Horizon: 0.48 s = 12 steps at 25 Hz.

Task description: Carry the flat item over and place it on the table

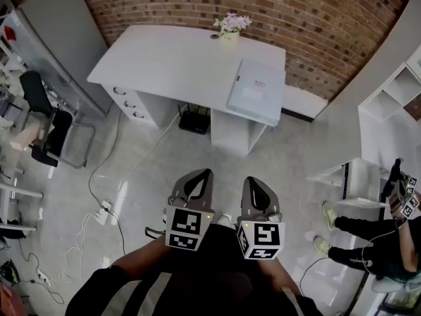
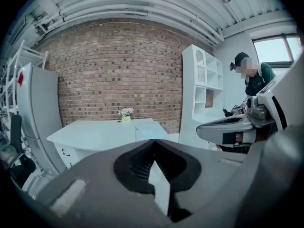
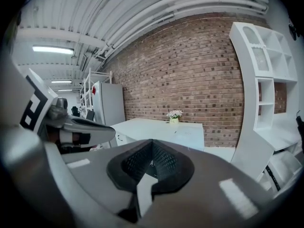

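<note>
The flat item [image 1: 256, 91], a pale grey slab, is seen lying on the right end of the white bench [image 1: 164, 64], near its front corner. A small pot of flowers [image 1: 231, 26] is set at the bench's back edge, close against the brick wall [image 1: 329, 25] and well apart from the flat item. A black box [image 1: 195, 122] is seen on the floor under the bench.

The left tool [image 1: 206, 174] and the right tool [image 1: 252, 182] are held side by side over the floor, well short of the bench and pointed toward it. The jaws of each are pressed together, and nothing is caught between them.

A person [image 1: 395, 249] is seen at the right, near a white shelf unit [image 1: 395, 97]. A black chair [image 1: 46, 117] is placed at the left, and white cables [image 1: 99, 209] are strewn over the floor between it and the tools.
</note>
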{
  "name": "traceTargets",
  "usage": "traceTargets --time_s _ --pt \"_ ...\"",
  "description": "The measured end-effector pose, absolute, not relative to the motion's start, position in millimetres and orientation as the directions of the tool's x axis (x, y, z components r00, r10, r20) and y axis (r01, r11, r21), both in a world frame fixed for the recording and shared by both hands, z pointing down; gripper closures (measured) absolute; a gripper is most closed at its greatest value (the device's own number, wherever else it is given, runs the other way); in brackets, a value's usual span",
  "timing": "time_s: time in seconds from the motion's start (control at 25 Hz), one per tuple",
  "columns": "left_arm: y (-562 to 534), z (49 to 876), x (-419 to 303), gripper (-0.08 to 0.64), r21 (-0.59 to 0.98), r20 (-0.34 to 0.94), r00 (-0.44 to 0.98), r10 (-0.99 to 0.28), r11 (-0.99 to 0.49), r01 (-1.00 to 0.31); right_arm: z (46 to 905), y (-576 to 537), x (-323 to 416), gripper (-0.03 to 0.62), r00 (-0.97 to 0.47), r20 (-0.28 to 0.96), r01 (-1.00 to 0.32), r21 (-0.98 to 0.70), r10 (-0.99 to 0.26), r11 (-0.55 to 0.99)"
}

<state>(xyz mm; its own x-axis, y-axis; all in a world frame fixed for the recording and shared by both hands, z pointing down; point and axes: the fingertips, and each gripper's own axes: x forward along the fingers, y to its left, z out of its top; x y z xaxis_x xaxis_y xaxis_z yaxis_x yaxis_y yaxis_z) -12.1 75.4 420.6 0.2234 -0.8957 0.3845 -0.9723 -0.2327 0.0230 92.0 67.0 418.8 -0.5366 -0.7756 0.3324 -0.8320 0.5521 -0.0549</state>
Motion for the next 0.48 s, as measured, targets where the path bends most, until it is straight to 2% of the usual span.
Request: traceTargets --time_s 0.48 --pt "83.0 421.4 -29.7 0.557 0.032 0.378 0.207 -0.903 -0.211 -0.977 416.6 72.1 76.5 0.591 -0.541 0.333 -0.826 -0.037 -0.772 0.563"
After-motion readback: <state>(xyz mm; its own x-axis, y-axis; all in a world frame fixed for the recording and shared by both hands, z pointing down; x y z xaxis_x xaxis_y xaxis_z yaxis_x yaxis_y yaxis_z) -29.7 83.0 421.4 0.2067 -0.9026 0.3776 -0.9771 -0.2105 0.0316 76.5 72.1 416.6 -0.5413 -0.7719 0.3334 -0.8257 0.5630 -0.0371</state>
